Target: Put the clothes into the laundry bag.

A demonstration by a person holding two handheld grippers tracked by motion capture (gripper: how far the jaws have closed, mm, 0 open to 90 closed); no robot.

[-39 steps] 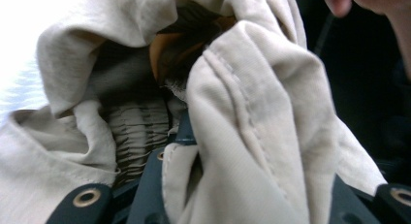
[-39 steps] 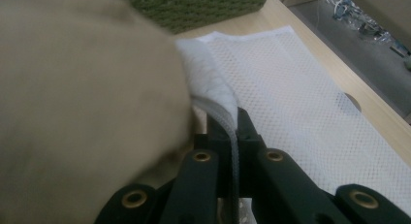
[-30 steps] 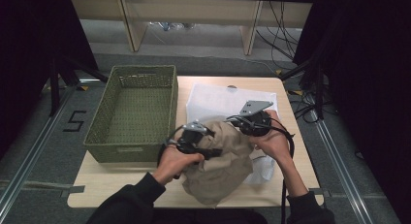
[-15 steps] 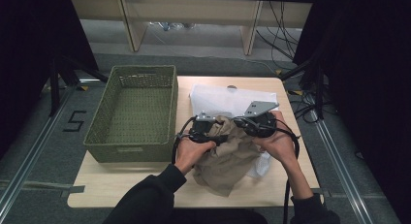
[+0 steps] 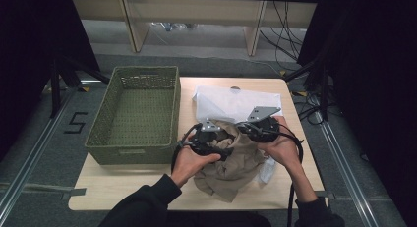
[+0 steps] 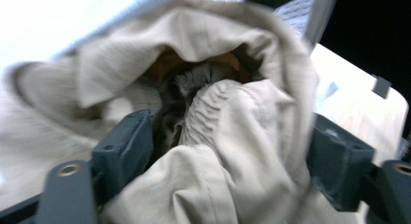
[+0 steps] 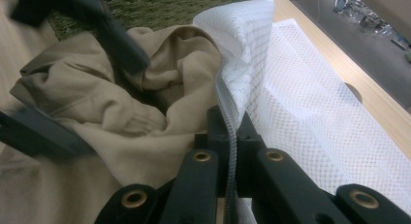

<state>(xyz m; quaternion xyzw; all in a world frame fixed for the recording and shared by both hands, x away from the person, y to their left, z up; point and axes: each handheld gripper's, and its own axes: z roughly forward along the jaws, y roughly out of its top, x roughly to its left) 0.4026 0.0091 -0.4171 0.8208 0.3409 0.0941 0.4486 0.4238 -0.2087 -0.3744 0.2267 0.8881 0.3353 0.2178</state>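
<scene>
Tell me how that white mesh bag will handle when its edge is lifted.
The white mesh bag is probably floppy: its edge folds over where the right gripper pinches it. It looks thin and open-weave, so likely light. It may sag shut around the beige garment, so the opening would need holding.

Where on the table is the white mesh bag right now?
In the high view the white mesh bag lies at the table's far right, beside the green basket and behind the beige garment; the right gripper pinches its edge.
</scene>
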